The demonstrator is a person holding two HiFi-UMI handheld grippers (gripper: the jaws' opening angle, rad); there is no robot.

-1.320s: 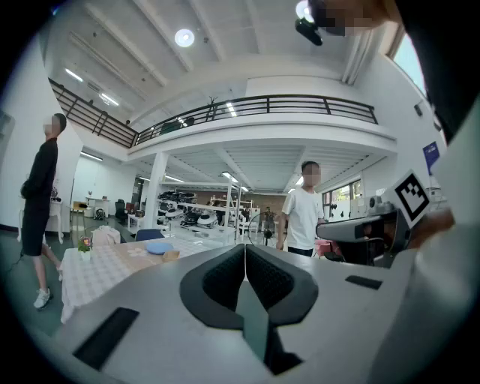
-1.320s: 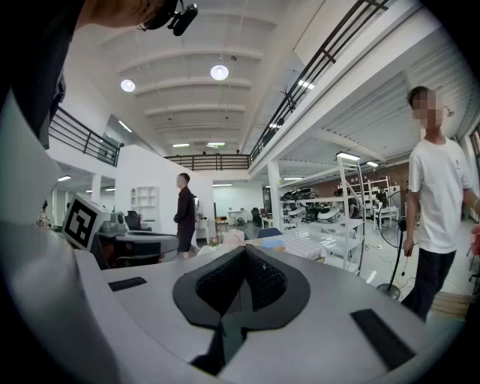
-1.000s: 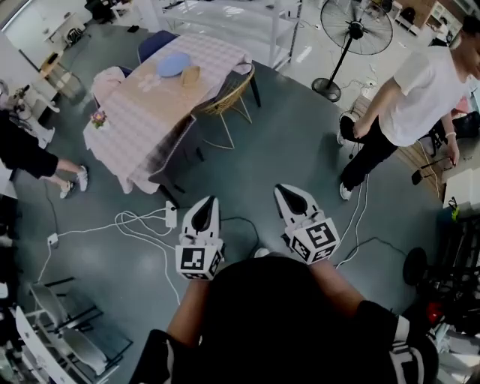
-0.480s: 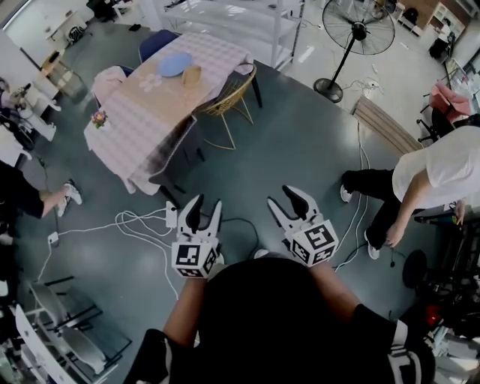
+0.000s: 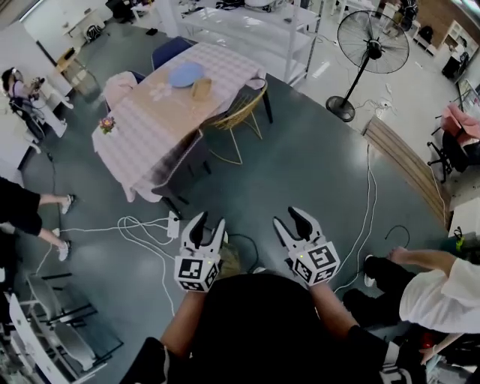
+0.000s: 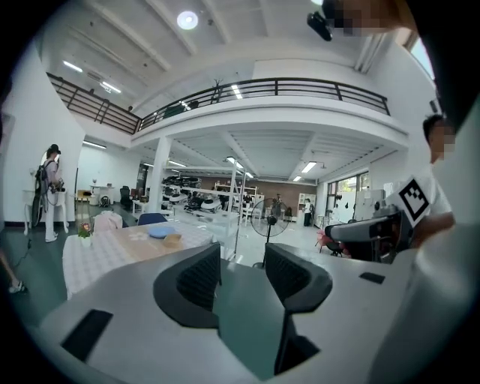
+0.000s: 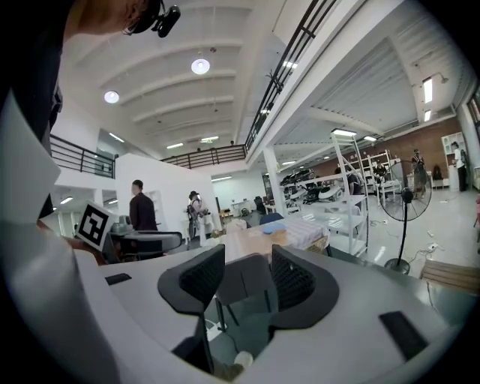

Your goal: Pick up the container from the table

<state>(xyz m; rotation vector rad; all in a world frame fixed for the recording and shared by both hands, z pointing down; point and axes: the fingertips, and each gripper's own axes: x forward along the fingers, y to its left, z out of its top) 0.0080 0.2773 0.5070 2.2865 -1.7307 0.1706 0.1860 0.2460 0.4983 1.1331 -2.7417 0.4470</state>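
The small tan container [image 5: 201, 88] stands on the far table [image 5: 142, 131] with the checked cloth, beside a blue plate [image 5: 184, 74]. My left gripper [image 5: 208, 225] and right gripper [image 5: 292, 220] hover side by side over the grey floor, well short of the table, both open with nothing between the jaws. In the left gripper view the open left gripper [image 6: 241, 262] points toward the table [image 6: 105, 251], where the container [image 6: 173, 240] shows small. The open right gripper [image 7: 247, 276] frames a dark chair and the table [image 7: 247, 241] beyond.
A wicker chair [image 5: 238, 101] and a dark chair stand at the table's near side. White cables [image 5: 142, 229] trail on the floor ahead. A standing fan [image 5: 373, 45], shelving [image 5: 247, 22] and a wooden board [image 5: 405, 165] lie beyond. A person [image 5: 435, 289] crouches at right.
Both grippers went from shut to open and sank a little toward the floor. The person in white moved from the upper right down to the lower right.
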